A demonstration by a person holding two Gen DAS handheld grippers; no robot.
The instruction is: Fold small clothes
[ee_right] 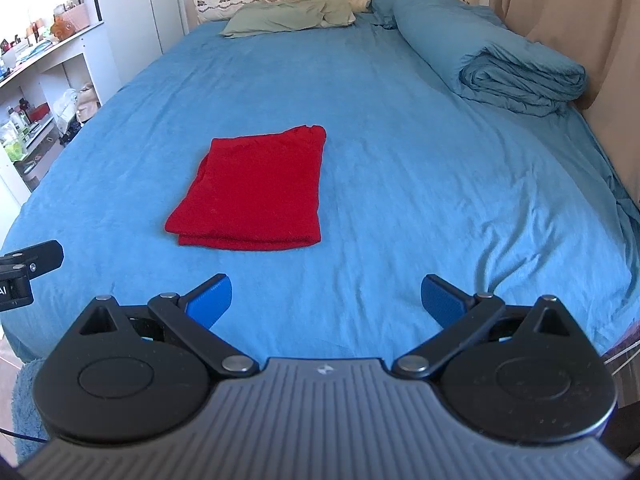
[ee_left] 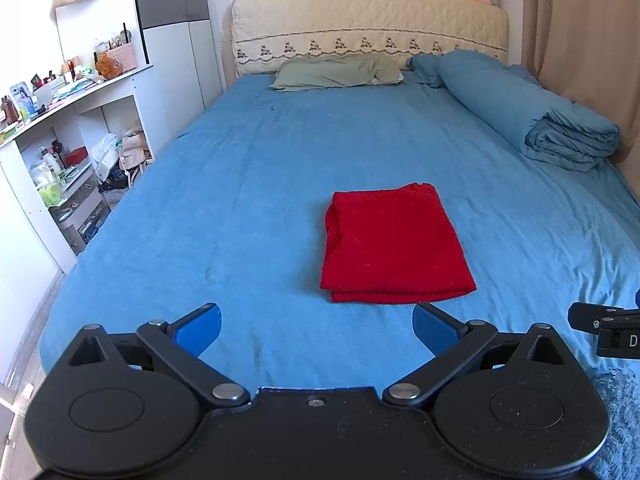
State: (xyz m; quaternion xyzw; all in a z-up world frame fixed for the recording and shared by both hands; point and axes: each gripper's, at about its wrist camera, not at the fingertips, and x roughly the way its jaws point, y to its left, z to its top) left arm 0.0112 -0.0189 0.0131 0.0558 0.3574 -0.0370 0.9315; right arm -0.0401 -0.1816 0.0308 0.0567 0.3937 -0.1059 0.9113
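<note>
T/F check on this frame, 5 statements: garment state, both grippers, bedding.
1. The red garment lies folded on the blue sheet. True.
2. The left gripper is shut on the garment. False: its jaws are spread wide and empty, short of the garment's near edge.
3. The right gripper is open and holds nothing. True.
4. The rolled blue duvet lies on top of the garment. False: it sits apart, along the bed's right side by the curtain.
5. A green pillow lies at the head of the bed. True.
</note>
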